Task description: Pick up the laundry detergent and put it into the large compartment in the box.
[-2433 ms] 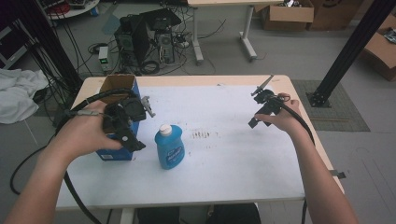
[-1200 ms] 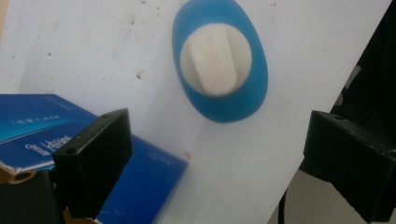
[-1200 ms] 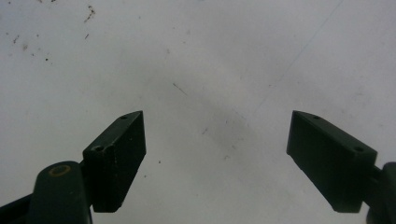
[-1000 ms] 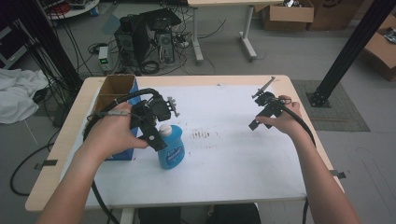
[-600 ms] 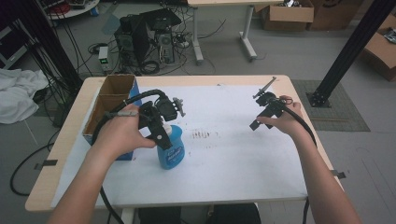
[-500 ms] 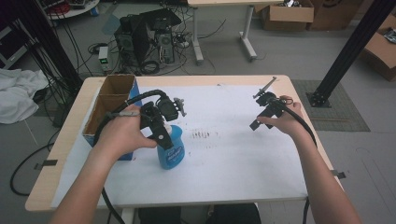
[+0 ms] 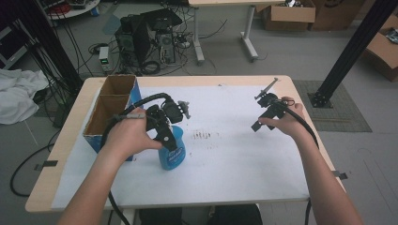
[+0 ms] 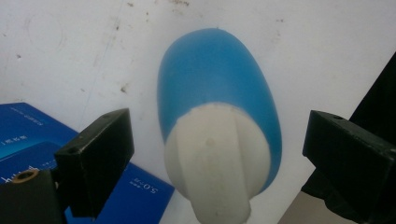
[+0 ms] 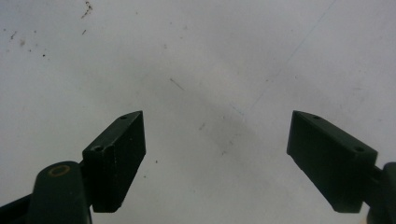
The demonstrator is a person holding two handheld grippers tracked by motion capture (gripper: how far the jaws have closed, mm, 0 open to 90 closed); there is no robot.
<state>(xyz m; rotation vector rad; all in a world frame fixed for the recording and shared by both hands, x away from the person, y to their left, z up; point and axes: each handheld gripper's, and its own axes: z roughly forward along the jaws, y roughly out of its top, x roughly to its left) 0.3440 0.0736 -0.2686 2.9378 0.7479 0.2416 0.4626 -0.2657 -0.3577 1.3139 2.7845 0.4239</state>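
The blue bottle stands upright on the white sheet toward the desk's left side, just beside the open cardboard box at the left edge. The left claw hangs over it, jaws spread wide either side of the white cap and touching neither side. The right claw, held near the right edge well apart from the bottle, is also wide open over bare sheet.
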